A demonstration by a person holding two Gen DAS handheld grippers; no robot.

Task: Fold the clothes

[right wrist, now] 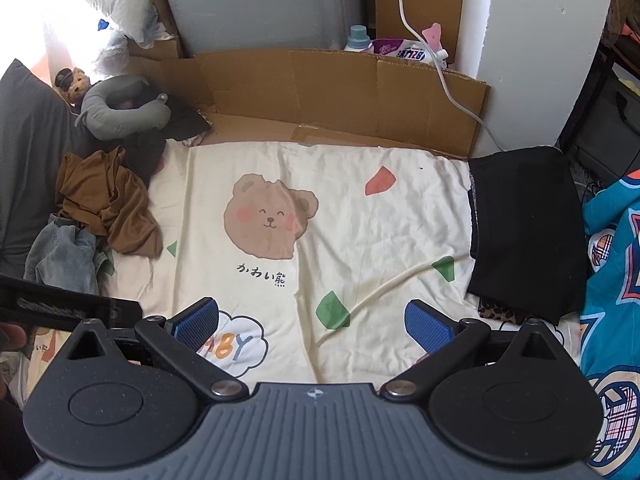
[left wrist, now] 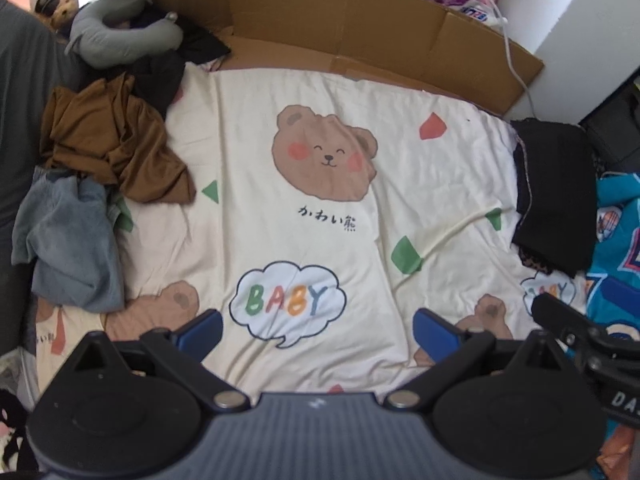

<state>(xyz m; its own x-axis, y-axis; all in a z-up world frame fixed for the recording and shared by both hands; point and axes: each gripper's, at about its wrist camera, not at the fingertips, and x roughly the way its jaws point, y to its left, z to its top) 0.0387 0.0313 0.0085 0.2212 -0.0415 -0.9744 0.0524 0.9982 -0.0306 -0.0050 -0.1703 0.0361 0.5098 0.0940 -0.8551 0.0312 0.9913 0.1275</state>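
A crumpled brown garment (left wrist: 116, 148) (right wrist: 108, 204) lies at the left edge of the cream bear-print sheet (left wrist: 320, 240) (right wrist: 360, 232), on top of a rumpled grey-blue garment (left wrist: 68, 236) (right wrist: 64, 256). A folded black garment (left wrist: 556, 196) (right wrist: 524, 228) rests at the right edge of the sheet. My left gripper (left wrist: 318, 330) hovers open over the "BABY" cloud print, holding nothing. My right gripper (right wrist: 312, 322) is open too, above the sheet's near middle, with nothing between its blue pads (right wrist: 428, 326). The other gripper's body (left wrist: 588, 340) shows at the right of the left wrist view.
A grey neck pillow (left wrist: 120, 32) and dark clothes (left wrist: 172, 68) sit at the back left. Flattened cardboard (left wrist: 360, 28) lines the back, with a white cable (right wrist: 452, 92) and detergent packs (right wrist: 408, 50) behind it. A blue printed blanket (right wrist: 616, 280) lies at the right.
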